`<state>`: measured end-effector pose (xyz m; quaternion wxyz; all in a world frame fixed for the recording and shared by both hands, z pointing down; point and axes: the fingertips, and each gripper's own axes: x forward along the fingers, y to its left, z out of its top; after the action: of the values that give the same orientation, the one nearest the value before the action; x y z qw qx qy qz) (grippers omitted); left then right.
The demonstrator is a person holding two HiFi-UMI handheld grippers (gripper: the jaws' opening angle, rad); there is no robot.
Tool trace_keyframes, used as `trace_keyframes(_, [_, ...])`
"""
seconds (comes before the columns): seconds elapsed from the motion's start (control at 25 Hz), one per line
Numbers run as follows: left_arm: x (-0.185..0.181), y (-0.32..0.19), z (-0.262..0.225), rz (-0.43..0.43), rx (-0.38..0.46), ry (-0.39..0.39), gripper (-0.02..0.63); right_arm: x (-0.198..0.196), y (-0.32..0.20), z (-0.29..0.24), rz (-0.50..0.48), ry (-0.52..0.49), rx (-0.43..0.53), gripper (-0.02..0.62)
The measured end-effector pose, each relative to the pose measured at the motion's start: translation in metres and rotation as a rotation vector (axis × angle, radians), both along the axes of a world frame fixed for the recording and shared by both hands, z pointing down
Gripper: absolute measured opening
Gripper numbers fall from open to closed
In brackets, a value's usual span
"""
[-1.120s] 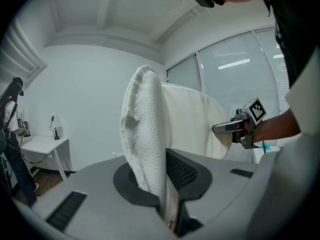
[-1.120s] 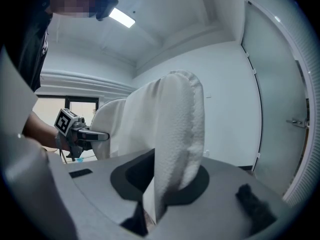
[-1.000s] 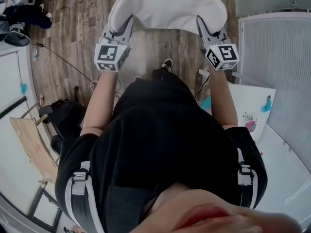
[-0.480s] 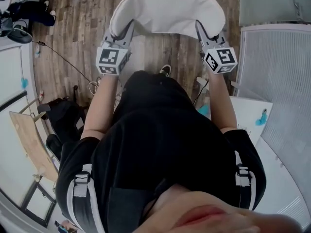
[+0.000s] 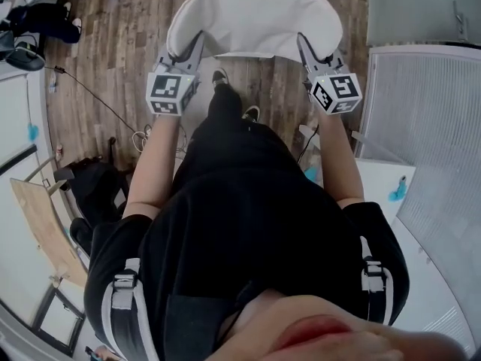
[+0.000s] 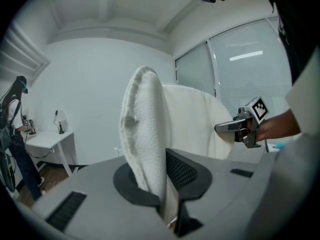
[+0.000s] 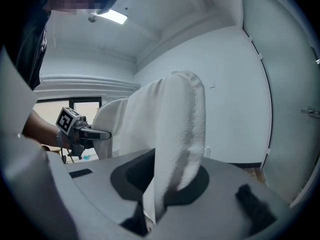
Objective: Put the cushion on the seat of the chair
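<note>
The white cushion (image 5: 255, 17) is held above the wooden floor (image 5: 120, 43), its left edge clamped by the left hand-held gripper (image 5: 198, 42) and its right edge by the right hand-held gripper (image 5: 304, 43).

light: bright, even, ceiling lamp (image 7: 114, 16) | edges: fisheye-warped, dark vignette | focus: sharp

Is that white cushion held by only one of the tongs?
No, the left tongs and the right tongs each pinch one side of the cushion.
</note>
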<state>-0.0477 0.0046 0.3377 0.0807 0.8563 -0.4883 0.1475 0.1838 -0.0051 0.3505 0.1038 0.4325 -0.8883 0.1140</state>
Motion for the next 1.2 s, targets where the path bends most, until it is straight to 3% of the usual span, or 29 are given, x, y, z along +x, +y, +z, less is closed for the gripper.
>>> trace_keyframes(0.48, [-0.031, -0.096, 0.051, 0.021, -0.077, 0.008, 0.055, -0.03, -0.09, 0.048, 0.02, 0.011, -0.103, 0.057])
trace_keyframes(0.88, [-0.066, -0.166, 0.133, 0.061, -0.234, 0.018, 0.055, -0.065, -0.152, 0.127, 0.046, 0.036, -0.258, 0.057])
trace_keyframes(1.2, [-0.07, -0.185, 0.228, 0.103, -0.389, 0.0, 0.055, -0.07, -0.165, 0.221, 0.063, 0.045, -0.404, 0.057])
